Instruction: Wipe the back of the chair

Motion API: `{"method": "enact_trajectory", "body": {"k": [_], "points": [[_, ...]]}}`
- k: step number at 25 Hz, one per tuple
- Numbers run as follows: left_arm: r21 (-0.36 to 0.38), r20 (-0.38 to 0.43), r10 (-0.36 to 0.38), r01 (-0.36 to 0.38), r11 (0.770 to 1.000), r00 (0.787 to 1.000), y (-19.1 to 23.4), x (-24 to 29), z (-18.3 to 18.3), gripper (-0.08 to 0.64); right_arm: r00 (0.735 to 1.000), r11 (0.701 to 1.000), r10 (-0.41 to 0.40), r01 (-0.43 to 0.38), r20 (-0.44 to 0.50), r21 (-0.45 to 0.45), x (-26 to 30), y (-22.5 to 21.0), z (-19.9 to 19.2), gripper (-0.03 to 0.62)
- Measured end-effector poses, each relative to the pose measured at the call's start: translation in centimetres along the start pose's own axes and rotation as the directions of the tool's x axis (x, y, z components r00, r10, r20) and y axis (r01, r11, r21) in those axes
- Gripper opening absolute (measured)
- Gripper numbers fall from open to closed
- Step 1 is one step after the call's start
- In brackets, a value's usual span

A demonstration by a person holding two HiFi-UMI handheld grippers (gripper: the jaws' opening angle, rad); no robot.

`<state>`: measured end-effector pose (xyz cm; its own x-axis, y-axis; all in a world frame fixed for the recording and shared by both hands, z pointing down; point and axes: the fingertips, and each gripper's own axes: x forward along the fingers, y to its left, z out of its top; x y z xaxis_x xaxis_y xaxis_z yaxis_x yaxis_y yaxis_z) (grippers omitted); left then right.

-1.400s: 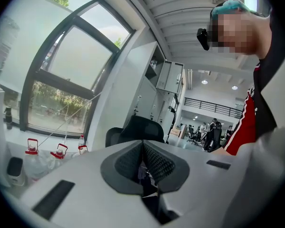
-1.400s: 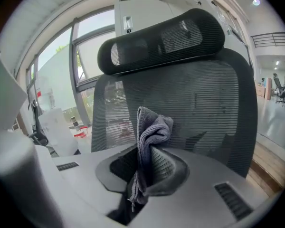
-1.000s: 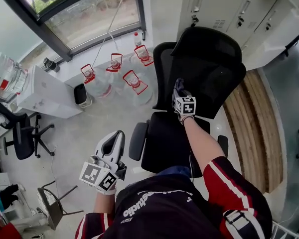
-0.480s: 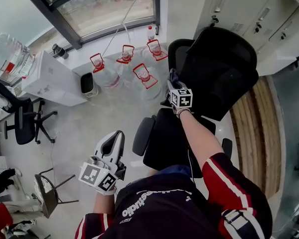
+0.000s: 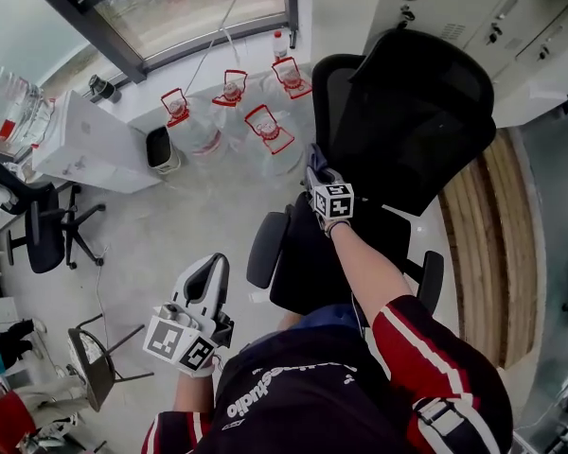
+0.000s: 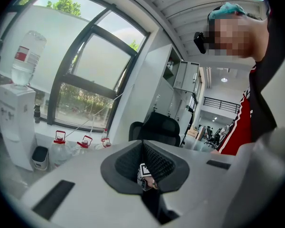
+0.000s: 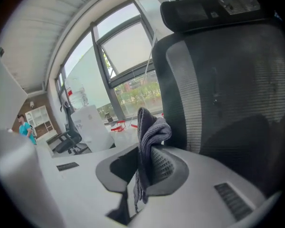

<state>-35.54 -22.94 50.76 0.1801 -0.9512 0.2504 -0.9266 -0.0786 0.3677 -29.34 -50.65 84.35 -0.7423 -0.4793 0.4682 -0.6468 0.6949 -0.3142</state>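
The black mesh office chair (image 5: 412, 112) stands in front of me, its backrest (image 7: 228, 94) filling the right of the right gripper view. My right gripper (image 5: 313, 162) is shut on a grey cloth (image 7: 149, 137) and holds it at the left edge of the backrest, low down near the seat (image 5: 312, 263). The cloth's folded end sticks up past the jaws, close to the mesh; I cannot tell whether it touches. My left gripper (image 5: 214, 263) hangs low on the left over the floor, away from the chair, shut with nothing in it (image 6: 142, 148).
Three water jugs with red caps (image 5: 265, 126) stand on the floor left of the chair, with a small bin (image 5: 161, 149) and a white water dispenser (image 5: 85, 145) beyond. Another office chair (image 5: 38, 235) and a small chair (image 5: 95, 367) are at left. Lockers (image 5: 511, 17) stand behind.
My right gripper has slid the cloth leftward from the lower middle of the backrest to its left edge. The left gripper has stayed where it was.
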Motion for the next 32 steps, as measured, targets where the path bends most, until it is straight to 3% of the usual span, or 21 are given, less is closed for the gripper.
{"method": "enact_trajectory", "body": {"k": [8, 19, 24, 32], "points": [[0.020, -0.040, -0.001, 0.002, 1.000, 0.999, -0.2, 1.4, -2.2, 0.025, 0.999, 0.999, -0.033, 0.033, -0.010, 0.022, 1.2, -3.5, -3.5, 0.058], [0.054, -0.073, -0.115, 0.119, 0.991, 0.991, -4.6, 5.3, -2.6, 0.025, 0.984, 0.982, -0.179, 0.179, 0.003, 0.058, -5.8, -13.2, -4.5, 0.058], [0.034, -0.083, -0.167, 0.170, 0.985, 0.982, -6.7, 6.7, -3.1, 0.025, 0.964, 0.960, -0.265, 0.264, 0.000, 0.090, -9.9, -17.9, -6.0, 0.058], [0.037, -0.111, -0.230, 0.236, 0.971, 0.967, -9.3, 7.8, -3.8, 0.025, 0.910, 0.894, -0.414, 0.403, 0.018, 0.196, -17.2, -25.2, -7.7, 0.058]]}}
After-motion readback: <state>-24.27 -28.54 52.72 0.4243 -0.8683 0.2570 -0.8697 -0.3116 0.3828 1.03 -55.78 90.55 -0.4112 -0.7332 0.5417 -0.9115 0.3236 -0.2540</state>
